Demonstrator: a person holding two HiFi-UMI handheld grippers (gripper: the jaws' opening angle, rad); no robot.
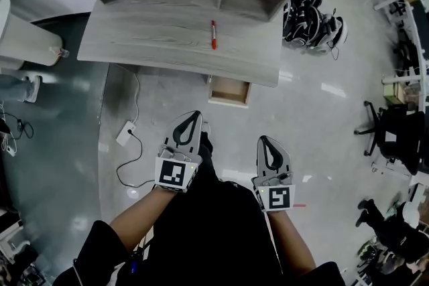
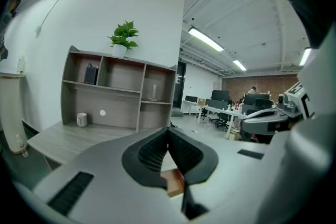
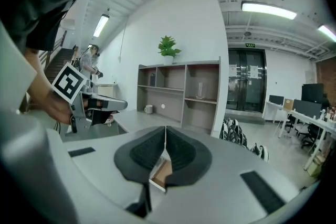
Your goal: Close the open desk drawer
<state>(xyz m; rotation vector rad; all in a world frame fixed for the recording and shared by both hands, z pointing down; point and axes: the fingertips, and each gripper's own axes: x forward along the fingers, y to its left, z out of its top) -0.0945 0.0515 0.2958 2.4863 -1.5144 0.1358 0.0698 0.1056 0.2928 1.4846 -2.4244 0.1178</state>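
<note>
Both of your tools are clenched with nothing in them: the left hand-held gripper [image 1: 195, 115] and the right hand-held gripper [image 1: 263, 139] each show their pads pressed together. Keep them that way, since a clenched tip makes a firm pusher.

The drawer [image 1: 229, 91] stands pulled out from under the front edge of the bench [image 1: 154, 37], right of its middle and below the red pen [image 1: 214, 34]. It lies ahead of both tips and well apart from them. Its brown inside shows through the gap behind each set of pads.

Set one tip, probably the right, flat on the middle of the drawer's front panel. Push straight in toward the bench, because an off-centre push may skew the drawer on its runners. Stop once the front sits flush.

No brand or label can be read. The black-and-white square markers [image 1: 172, 173] on the gripper cubes carry no words, and the green sign [image 3: 250, 45] above the doors is too small to read.
</note>
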